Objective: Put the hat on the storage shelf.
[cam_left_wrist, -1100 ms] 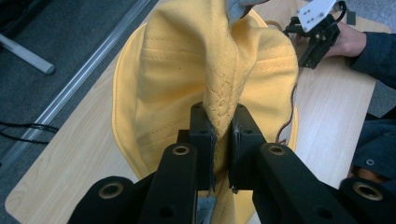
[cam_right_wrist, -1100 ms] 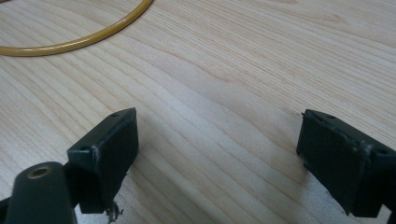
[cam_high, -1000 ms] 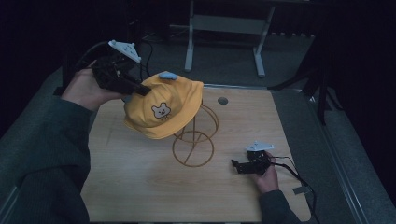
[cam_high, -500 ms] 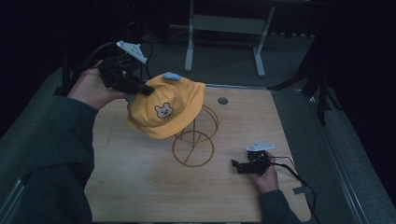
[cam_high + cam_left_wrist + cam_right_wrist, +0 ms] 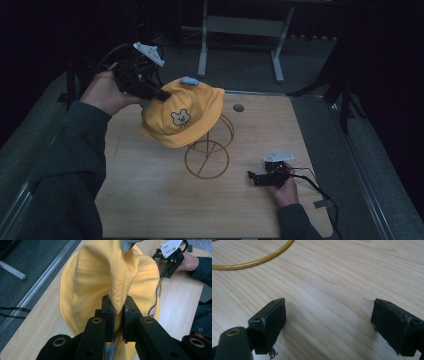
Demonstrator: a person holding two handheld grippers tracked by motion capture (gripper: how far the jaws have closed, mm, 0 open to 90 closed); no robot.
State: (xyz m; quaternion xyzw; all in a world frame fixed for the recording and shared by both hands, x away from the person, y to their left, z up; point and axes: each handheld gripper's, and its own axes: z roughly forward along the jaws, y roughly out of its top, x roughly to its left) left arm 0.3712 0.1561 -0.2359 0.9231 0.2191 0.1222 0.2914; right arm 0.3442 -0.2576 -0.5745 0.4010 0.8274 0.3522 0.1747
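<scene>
A yellow cap (image 5: 182,117) with a small bear patch hangs over a gold wire stand (image 5: 207,157) in the middle of the wooden table (image 5: 150,200). My left gripper (image 5: 162,95) comes in from the upper left and is shut on the cap's back edge. In the left gripper view its jaws (image 5: 119,315) pinch a raised fold of the yellow fabric (image 5: 100,277). At the front right of the table my right gripper (image 5: 251,177) lies low, held by a hand. In its own view it (image 5: 328,315) stands open over bare wood, with the stand's base ring (image 5: 254,261) ahead at the upper left.
A round hole (image 5: 238,107) sits near the table's far edge. A grey metal frame (image 5: 240,25) stands on the floor behind the table. A cable (image 5: 315,185) trails from the right gripper toward the front right corner. Dark floor surrounds the table.
My left gripper has shifted slightly to the right with the cap's edge still pinched, and the cap moved a little with it. The right gripper has stayed put.
</scene>
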